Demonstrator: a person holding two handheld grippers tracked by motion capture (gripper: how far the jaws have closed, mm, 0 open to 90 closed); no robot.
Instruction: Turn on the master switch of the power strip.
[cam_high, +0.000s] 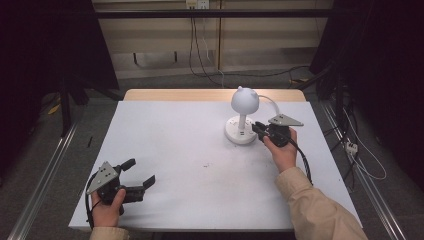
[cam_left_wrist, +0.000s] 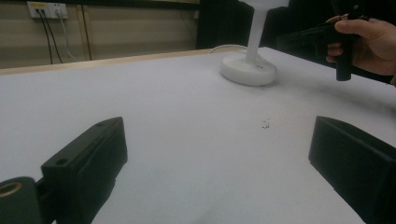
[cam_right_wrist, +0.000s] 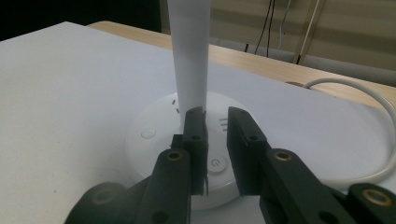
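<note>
A white desk lamp stands at the table's far right, with a round head (cam_high: 244, 100), a thin stem (cam_right_wrist: 189, 51) and a round base (cam_high: 240, 131) (cam_left_wrist: 248, 70). My right gripper (cam_high: 256, 127) (cam_right_wrist: 216, 122) is low over the near side of that base. Its jaws are almost together with a narrow slit, nothing between them, and the power button (cam_right_wrist: 215, 163) lies just under them. My left gripper (cam_high: 141, 171) (cam_left_wrist: 217, 154) rests near the front left corner, jaws wide open and empty, pointing toward the lamp.
The white table top (cam_high: 175, 145) has a wooden strip along its far edge. The lamp's white cable (cam_right_wrist: 373, 135) loops behind the base to the right. A small dark speck (cam_left_wrist: 266, 124) lies mid-table. Cables and metal rails run on the floor around the table.
</note>
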